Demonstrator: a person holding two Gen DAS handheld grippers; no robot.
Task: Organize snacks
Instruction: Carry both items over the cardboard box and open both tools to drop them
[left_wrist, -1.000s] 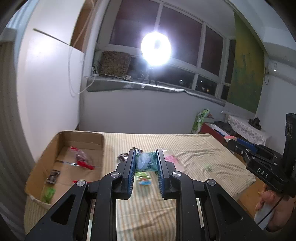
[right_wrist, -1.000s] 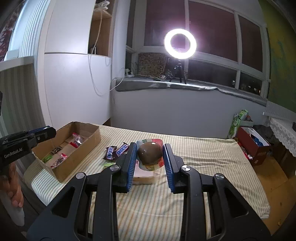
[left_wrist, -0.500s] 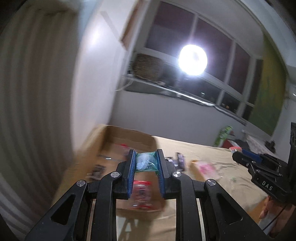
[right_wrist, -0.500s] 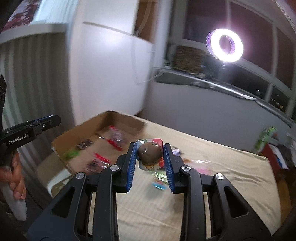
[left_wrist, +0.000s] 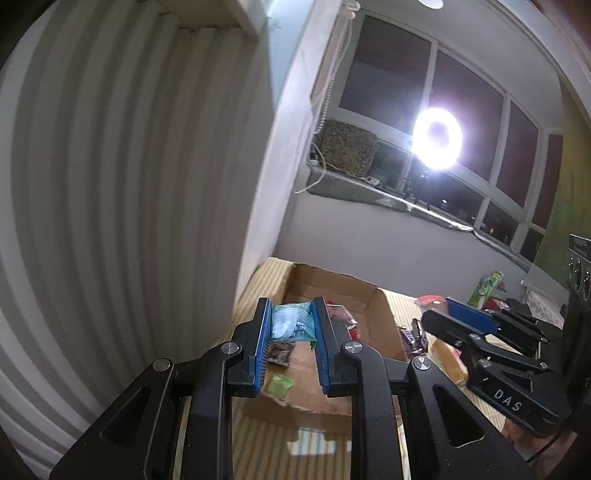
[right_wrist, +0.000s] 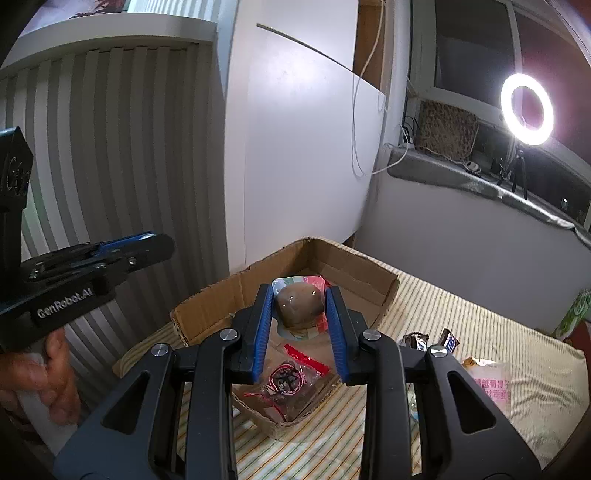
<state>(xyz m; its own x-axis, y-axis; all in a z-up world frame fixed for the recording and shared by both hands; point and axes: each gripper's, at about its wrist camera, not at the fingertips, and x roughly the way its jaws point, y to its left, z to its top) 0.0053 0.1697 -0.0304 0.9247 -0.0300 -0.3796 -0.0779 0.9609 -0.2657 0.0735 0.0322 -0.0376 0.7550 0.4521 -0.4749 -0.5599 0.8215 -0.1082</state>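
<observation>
My left gripper (left_wrist: 291, 317) is shut on a small teal snack packet (left_wrist: 291, 322) and hangs over the open cardboard box (left_wrist: 384, 317). In the right wrist view my right gripper (right_wrist: 300, 301) is shut on a packaged brown egg (right_wrist: 299, 308), also above the cardboard box (right_wrist: 218, 299). Inside the box lie a red-edged clear packet (right_wrist: 288, 380), a dark packet (left_wrist: 280, 352) and a green packet (left_wrist: 280, 386). The right gripper (left_wrist: 469, 325) shows at the right of the left wrist view. The left gripper (right_wrist: 110, 254) shows at the left of the right wrist view, held by a hand (right_wrist: 40, 376).
The box sits on a striped bed cover (right_wrist: 461, 321) close to a ribbed wall (right_wrist: 110, 147). Chocolate bars (right_wrist: 432, 341) and a pale packet (right_wrist: 491, 384) lie on the cover right of the box. A ring light (right_wrist: 526, 109) stands on the window ledge.
Both grippers have swung left from over the bed's middle to above the cardboard box, each still gripping its snack. The box now fills the view under the fingers.
</observation>
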